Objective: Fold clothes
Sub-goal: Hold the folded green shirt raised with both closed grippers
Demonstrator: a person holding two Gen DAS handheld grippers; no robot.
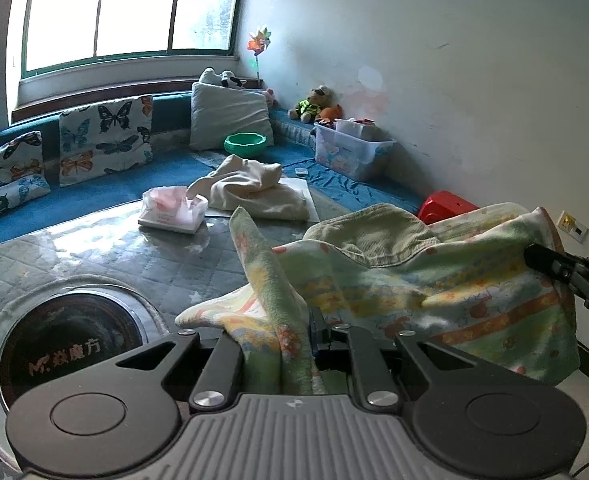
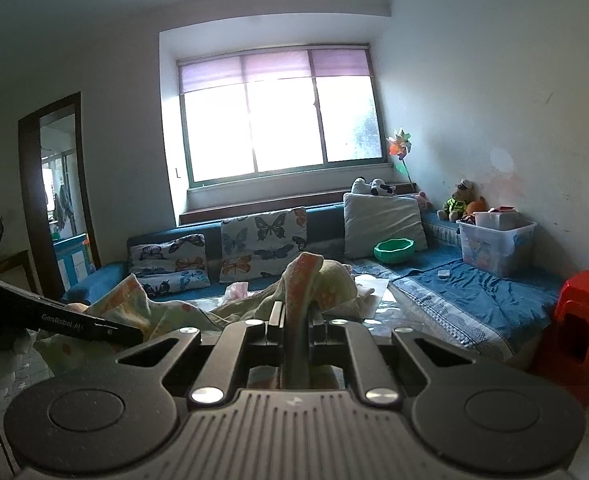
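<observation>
A pastel printed garment (image 1: 434, 292), green, yellow and orange, hangs stretched between my two grippers above the table. My left gripper (image 1: 294, 336) is shut on one bunched edge of it, the cloth rising in a fold between the fingers. My right gripper (image 1: 542, 260) pinches the far corner at the right edge of that view. In the right wrist view, the right gripper (image 2: 294, 320) is shut on a strip of the garment (image 2: 166, 312), and the left gripper (image 2: 130, 334) grips it at the lower left.
A grey quilted table (image 1: 114, 248) holds a round inset hotplate (image 1: 70, 344), a pink tissue box (image 1: 174, 210) and a cream garment (image 1: 254, 188). Behind are a blue sofa with butterfly cushions (image 1: 106, 140), a green bowl (image 1: 246, 144), a plastic bin (image 1: 350, 152) and a red stool (image 2: 582, 320).
</observation>
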